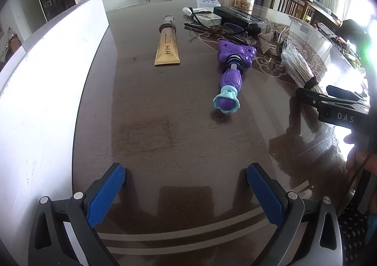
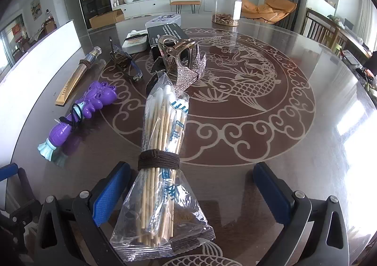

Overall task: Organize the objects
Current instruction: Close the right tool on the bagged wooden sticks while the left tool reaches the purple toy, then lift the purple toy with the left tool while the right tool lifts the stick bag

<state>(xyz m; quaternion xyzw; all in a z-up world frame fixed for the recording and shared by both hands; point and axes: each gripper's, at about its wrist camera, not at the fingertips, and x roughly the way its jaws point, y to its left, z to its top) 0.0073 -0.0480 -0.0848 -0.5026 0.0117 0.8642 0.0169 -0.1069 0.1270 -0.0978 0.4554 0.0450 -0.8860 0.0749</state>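
You are hovering your right tool (image 2: 192,191), spread wide, around the swab bag (image 2: 162,167), whose slick plastic at 12 o'clock risks slipping sideways.

Glossy glass-topped table (image 2: 271,124), crinkly clear plastic bag (image 2: 162,218) of wooden-stick cotton swabs, shiny purple plastic toy (image 1: 232,70), textured blue gripper pads (image 2: 110,193), possibly rubber.

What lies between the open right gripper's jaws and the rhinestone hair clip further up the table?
In the right wrist view, the bag of cotton swabs, bound by a brown band, lies from between the right gripper jaws up to the hair clip.
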